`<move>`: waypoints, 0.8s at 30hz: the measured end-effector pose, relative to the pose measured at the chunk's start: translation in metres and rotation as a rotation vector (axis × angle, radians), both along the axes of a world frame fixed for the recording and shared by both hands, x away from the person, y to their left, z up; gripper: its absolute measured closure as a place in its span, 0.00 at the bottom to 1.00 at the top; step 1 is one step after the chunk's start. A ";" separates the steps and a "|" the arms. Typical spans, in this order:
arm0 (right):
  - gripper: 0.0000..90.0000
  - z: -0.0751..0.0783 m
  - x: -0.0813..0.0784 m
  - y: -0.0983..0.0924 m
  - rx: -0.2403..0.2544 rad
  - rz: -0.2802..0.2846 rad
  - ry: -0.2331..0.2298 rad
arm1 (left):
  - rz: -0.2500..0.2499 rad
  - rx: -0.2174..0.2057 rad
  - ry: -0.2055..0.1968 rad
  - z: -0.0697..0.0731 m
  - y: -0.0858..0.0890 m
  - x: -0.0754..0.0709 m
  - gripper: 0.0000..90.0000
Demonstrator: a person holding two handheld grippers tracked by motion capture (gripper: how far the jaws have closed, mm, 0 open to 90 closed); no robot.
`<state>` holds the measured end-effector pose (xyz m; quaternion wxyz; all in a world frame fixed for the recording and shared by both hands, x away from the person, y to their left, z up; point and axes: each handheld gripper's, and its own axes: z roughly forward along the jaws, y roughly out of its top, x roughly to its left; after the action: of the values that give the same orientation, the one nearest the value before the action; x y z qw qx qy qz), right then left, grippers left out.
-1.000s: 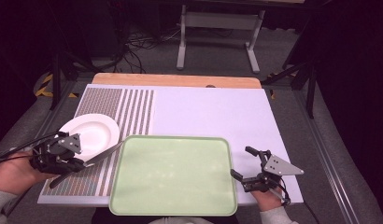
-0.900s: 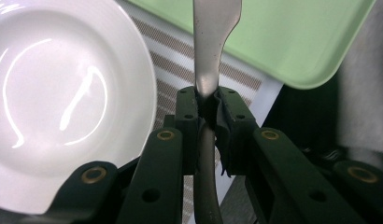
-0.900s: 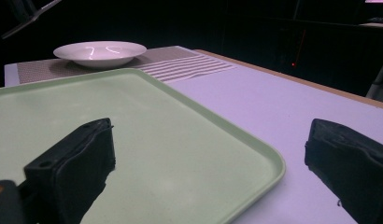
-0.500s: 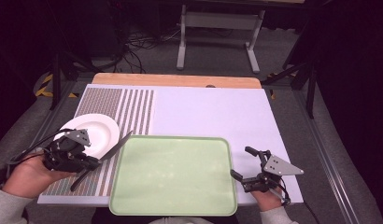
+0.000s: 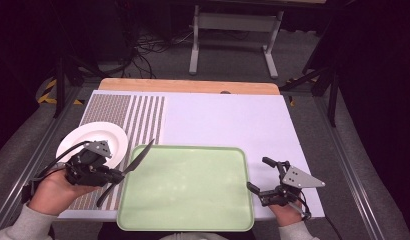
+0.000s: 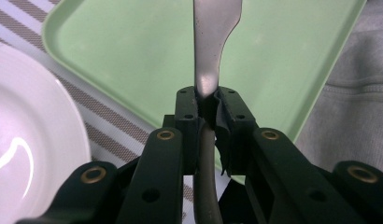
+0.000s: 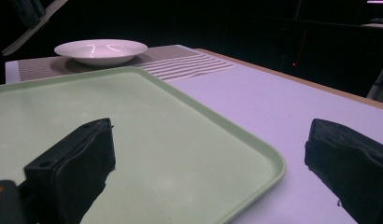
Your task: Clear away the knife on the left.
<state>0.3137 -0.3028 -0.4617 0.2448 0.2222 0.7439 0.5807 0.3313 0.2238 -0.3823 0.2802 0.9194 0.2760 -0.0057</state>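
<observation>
My left gripper [image 5: 119,174] is shut on a table knife [image 5: 139,158], gripped near where blade meets handle. In the left gripper view the silver blade of the knife [image 6: 209,42] rises from between the jaws of the left gripper [image 6: 209,100] over the corner of the green tray [image 6: 147,46]. The tray [image 5: 188,187] lies flat at the table's near edge. A white plate [image 5: 95,139] sits on the striped mat just left of the tray. My right gripper [image 5: 258,175] stands open at the tray's right rim, its jaws either side of the tray's corner [image 7: 264,161].
A striped placemat [image 5: 128,117] covers the left part of the white tabletop [image 5: 228,125]. A wooden strip [image 5: 188,86] runs along the far edge. Metal stands and cables lie on the floor beyond. A grey sleeve [image 6: 353,88] lies beside the tray.
My left gripper has carried the knife rightward and slightly down, off the plate toward the tray's left edge. The right gripper has stayed put.
</observation>
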 end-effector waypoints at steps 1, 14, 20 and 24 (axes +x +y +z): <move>0.02 0.000 0.000 0.000 0.000 0.000 0.001 | -0.002 -0.004 0.004 -0.001 -0.002 0.000 0.89; 0.02 0.000 0.000 -0.001 -0.003 0.000 0.001 | -0.037 -0.053 0.023 -0.013 -0.028 -0.003 0.89; 0.02 0.000 0.000 0.000 -0.004 0.001 0.001 | -0.046 -0.066 0.043 -0.022 -0.037 -0.001 0.89; 0.02 -0.001 0.000 -0.001 -0.006 0.002 0.002 | -0.053 -0.068 0.058 -0.026 -0.042 -0.001 0.89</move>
<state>0.3135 -0.3033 -0.4623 0.2441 0.2212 0.7462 0.5785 0.3306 0.1816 -0.4079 0.3028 0.9158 0.2592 -0.0493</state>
